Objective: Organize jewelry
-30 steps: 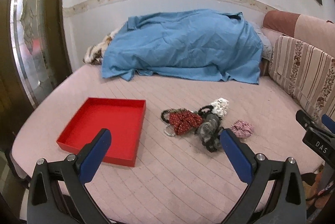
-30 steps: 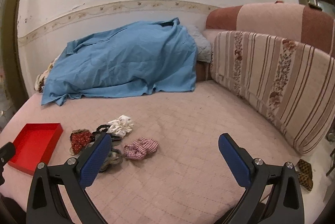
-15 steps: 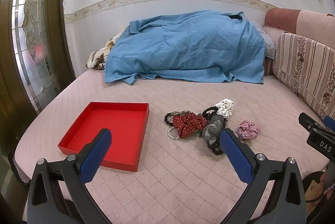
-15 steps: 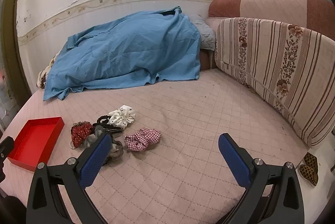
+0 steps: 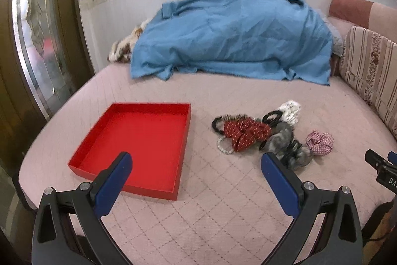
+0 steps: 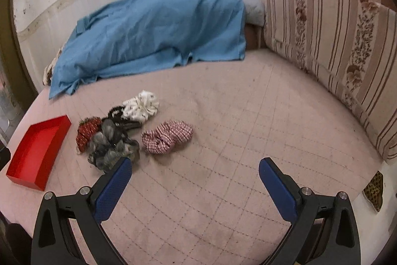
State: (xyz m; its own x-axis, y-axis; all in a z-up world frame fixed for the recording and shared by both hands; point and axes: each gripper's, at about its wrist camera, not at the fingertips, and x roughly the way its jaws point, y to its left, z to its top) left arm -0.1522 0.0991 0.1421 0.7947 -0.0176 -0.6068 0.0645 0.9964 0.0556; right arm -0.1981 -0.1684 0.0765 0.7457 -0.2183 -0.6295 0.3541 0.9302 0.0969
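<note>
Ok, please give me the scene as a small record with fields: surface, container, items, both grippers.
surface: pink quilted bed cover
container: shallow square red tray, nothing in it
items: pile beside tray, apart from it: red dotted fabric scrunchie, grey fuzzy scrunchie, white printed scrunchie, pink checked scrunchie, white bead bracelet
left gripper: jaws open, empty
right gripper: jaws open, empty

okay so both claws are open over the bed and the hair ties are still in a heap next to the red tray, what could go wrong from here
1. The red dotted scrunchie, grey scrunchie and black hair ties overlap in one heap, so a claw may drag up several at once.
2. The bead bracelet lies partly under the red one and could snag.
3. The red tray sits near the bed edge; a nudge might slide it.
</note>
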